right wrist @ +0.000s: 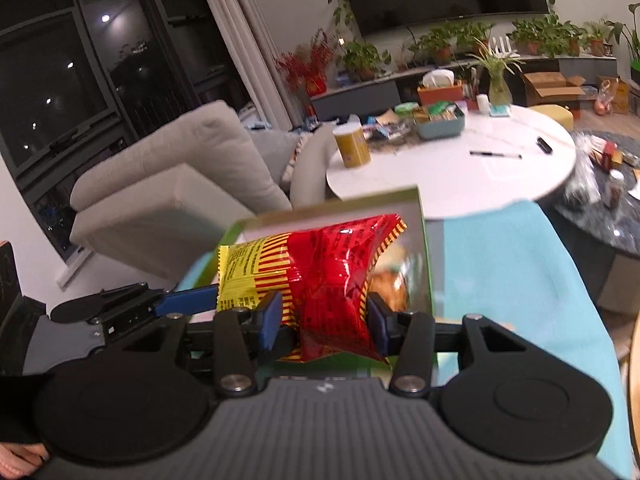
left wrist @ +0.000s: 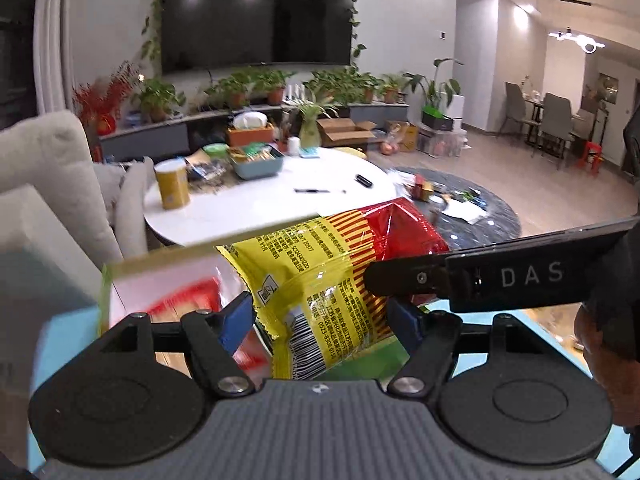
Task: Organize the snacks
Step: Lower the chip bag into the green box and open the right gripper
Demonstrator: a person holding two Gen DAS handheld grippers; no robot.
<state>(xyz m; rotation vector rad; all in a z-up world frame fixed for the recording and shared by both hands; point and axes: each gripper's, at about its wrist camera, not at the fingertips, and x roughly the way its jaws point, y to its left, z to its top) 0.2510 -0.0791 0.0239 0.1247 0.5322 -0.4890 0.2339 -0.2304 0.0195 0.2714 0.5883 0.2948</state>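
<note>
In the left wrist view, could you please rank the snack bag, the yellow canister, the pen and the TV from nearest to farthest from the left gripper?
1. Snack bag: between the left gripper's fingers.
2. Yellow canister: left side of the white table.
3. Pen: mid-table, possibly level with the canister; too close to call.
4. TV: on the far wall.

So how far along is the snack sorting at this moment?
Done: can't tell; the green-edged box below is blurred. In hand: the red-and-yellow snack bag, held above the box, the right gripper pinching its red end, the left gripper its yellow end. Left: setting it down; snacks also sit in the blue tray on the white table.
</note>
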